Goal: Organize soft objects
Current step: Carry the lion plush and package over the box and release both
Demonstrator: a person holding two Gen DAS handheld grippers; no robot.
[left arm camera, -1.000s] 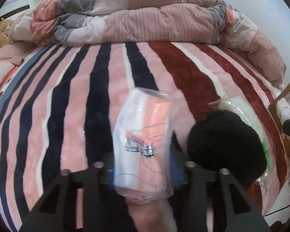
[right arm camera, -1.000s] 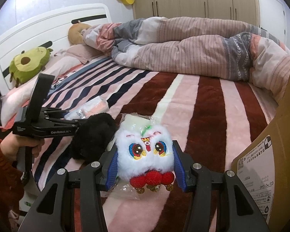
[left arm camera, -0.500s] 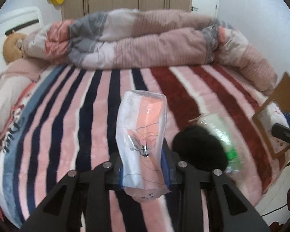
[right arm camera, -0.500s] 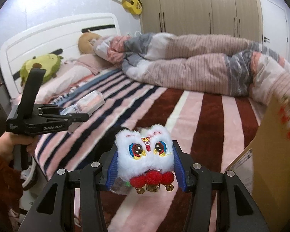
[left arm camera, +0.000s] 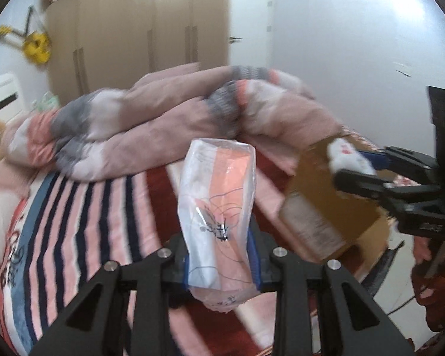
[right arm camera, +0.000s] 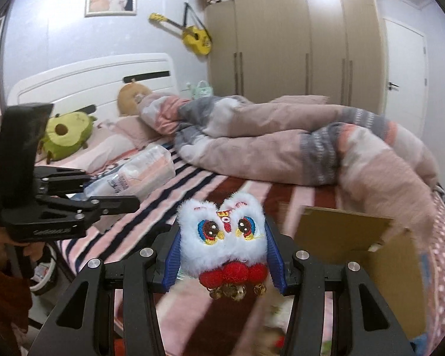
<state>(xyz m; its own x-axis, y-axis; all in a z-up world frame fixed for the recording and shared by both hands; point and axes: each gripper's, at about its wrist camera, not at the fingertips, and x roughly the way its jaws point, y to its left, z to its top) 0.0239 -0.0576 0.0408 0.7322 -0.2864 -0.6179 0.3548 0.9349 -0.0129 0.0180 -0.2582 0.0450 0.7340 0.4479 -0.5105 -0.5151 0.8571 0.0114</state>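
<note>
The left tool (left arm camera: 222,262) pinches a clear plastic packet (left arm camera: 218,207) of white and salmon-pink soft material between its blue pads (left arm camera: 253,259), the packet standing nearly upright and raised above the striped blanket (left arm camera: 74,216) that covers the bed. The right tool (right arm camera: 221,259) is pressed onto a white plush lion head (right arm camera: 222,234), embroidered eyes facing the camera, with red pompoms (right arm camera: 233,273) and small bells (right arm camera: 227,292) hanging beneath it. In the left wrist view, the right tool (left arm camera: 368,175) with its lion head (left arm camera: 345,155) sits to the right of the packet, just in front of an open cardboard box (left arm camera: 320,195) standing at the bed's edge. In the right wrist view, the left tool (right arm camera: 109,195) and its packet (right arm camera: 133,175) lie to the left of the lion head, held by a hand (right arm camera: 29,246) in a dark red sleeve; the cardboard box (right arm camera: 356,234) stands just to the right of the lion head. Beyond the lion head, a crumpled pink and grey quilt (right arm camera: 281,142) lies across the bed. Left of the quilt, an avocado plush (right arm camera: 66,133) and a round tan plush (right arm camera: 132,98) rest against the white headboard (right arm camera: 89,80). A yellow ukulele (right arm camera: 192,37) hangs on the wall beside a tan wardrobe (right arm camera: 296,38). Motion blur softens much of the left wrist view.
</note>
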